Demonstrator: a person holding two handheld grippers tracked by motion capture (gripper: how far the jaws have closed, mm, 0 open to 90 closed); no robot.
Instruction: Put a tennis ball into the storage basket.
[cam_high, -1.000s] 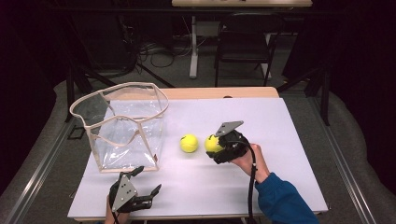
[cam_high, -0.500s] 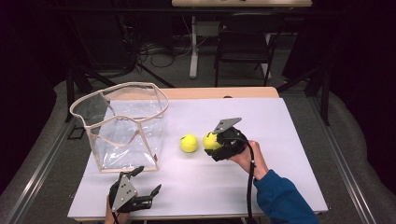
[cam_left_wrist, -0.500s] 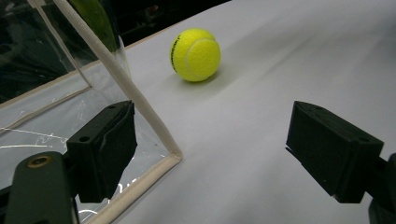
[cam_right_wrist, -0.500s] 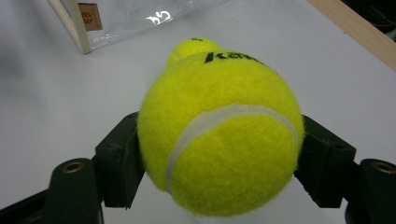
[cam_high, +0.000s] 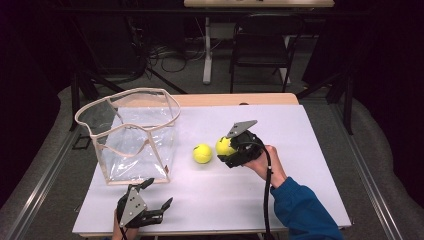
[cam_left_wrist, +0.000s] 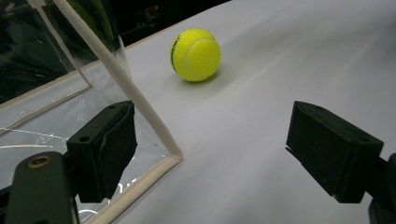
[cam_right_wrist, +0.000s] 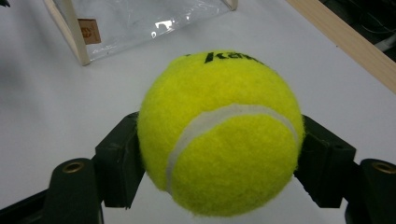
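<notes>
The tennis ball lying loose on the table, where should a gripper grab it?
Grip the loose tennis ball across its middle, coming down from above. It is round, so any pair of opposite sides works, and it lies clear of the clear bag and the held ball.

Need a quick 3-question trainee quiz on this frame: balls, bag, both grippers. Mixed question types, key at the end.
1. True or false: the right gripper is shut on a tennis ball.
2. Multiple choice: where is the second tennis ball?
A. inside the clear bag
B. loose on the white table, between the bag and the right gripper
C. between the left gripper's jaws
3. Short answer: how do the jaws of the left gripper stand, and what do they hold?

Key
1. True; both jaws press on the ball's sides.
2. B. The clear bag with its beige trim stands open-topped to the ball's left on the white table.
3. Open, holding nothing; the gripper sits near the bag's front corner.
</notes>
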